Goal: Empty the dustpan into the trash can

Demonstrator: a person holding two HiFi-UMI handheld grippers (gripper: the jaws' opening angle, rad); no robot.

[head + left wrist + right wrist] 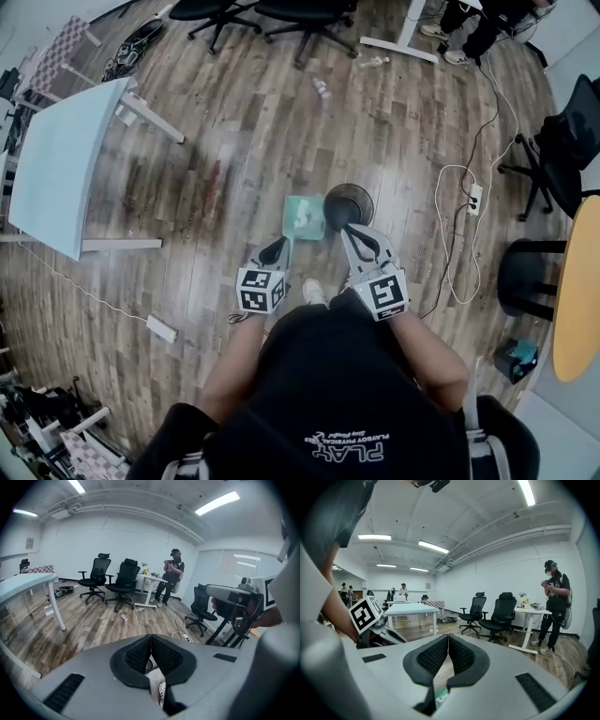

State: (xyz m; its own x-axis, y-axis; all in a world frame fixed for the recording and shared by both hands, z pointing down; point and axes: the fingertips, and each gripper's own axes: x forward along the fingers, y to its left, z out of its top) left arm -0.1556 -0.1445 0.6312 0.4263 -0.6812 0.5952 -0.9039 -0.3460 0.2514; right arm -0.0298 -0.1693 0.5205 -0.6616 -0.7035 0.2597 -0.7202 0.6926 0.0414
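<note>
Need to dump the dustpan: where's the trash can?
Head view, centre: the trash can stands on the floor just right of the teal dustpan, before the right gripper.

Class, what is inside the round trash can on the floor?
Only a dark interior shows in the trash can; whether it holds anything cannot be told. The right tongs cover its near rim.

Brown wood-plank floor (234,122) throughout

Pale blue rectangular table on white legs (66,178) at left of head view; checkered-top table (58,45) beyond it

Black wheeled office chairs (206,7) at far side of room

Small clear plastic bottle (322,87) lying on floor near chairs

White power strip (475,199) with looping white cable (441,178) on floor at right

Round orange tabletop (577,291) at right edge, black round stool (527,272) just beside it

Person in dark clothes (554,603) standing by white desk (529,610)

Long ceiling strip lights (218,503) lit
</note>
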